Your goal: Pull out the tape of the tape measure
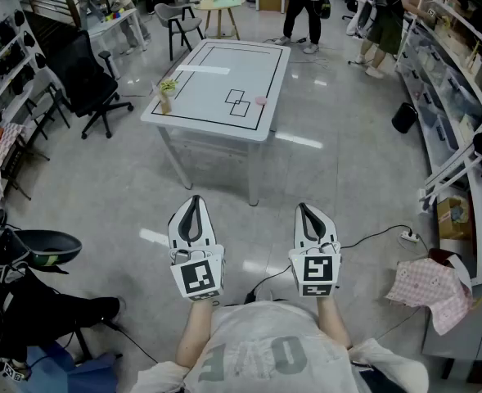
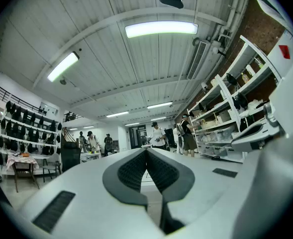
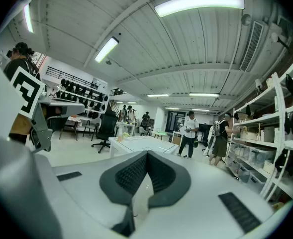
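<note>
Both grippers are held side by side over the floor, well short of the white table (image 1: 265, 125). My left gripper (image 1: 193, 200) is shut with nothing between its jaws, and my right gripper (image 1: 307, 210) is shut and empty too. A small pink round object (image 1: 259, 101) lies near the table's right edge; I cannot tell whether it is the tape measure. In the left gripper view the left gripper (image 2: 146, 151) points level into the room with its pads together. The right gripper (image 3: 146, 154) aims toward the table (image 3: 136, 143), its pads also together.
A small yellow-green item (image 1: 168, 88) stands at the table's left corner and a white strip (image 1: 202, 70) lies farther back. A black office chair (image 1: 93, 80) is to the left. Shelves (image 1: 461, 80), a black bin (image 1: 404, 118), a power strip (image 1: 410, 236) and a checked cloth (image 1: 433, 289) are to the right. People stand at the far end.
</note>
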Action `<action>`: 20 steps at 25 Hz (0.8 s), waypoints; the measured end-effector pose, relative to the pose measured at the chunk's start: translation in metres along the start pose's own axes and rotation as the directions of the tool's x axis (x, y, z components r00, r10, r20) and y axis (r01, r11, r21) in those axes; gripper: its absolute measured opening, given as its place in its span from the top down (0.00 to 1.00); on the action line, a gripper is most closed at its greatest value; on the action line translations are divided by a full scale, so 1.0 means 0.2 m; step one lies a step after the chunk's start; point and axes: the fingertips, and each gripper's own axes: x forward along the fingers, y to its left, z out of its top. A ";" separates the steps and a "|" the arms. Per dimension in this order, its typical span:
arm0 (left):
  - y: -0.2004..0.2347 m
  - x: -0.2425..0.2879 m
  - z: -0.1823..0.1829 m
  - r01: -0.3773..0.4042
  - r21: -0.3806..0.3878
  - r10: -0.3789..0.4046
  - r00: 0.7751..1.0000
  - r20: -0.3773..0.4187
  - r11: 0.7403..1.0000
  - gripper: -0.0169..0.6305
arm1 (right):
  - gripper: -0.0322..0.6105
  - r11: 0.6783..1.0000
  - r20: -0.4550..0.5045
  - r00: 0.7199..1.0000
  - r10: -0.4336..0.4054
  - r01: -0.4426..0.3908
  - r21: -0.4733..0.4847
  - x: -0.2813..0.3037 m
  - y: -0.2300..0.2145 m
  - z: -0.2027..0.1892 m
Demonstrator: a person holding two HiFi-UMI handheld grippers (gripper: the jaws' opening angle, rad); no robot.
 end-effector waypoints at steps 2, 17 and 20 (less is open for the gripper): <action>0.00 0.01 -0.02 0.000 0.013 0.000 1.000 -0.026 1.000 0.93 | 0.90 1.000 0.001 1.000 0.004 -0.004 -0.005 0.01 -0.01 0.00; -0.04 0.05 -0.14 -0.020 0.019 0.022 0.997 -0.078 1.000 0.93 | 0.90 0.999 -0.033 0.999 0.019 -0.018 0.032 0.06 -0.08 -0.12; -0.03 0.05 -0.18 -0.028 0.030 0.031 0.994 -0.107 0.999 0.93 | 0.90 0.998 -0.057 0.998 0.040 -0.037 0.050 0.08 -0.06 -0.18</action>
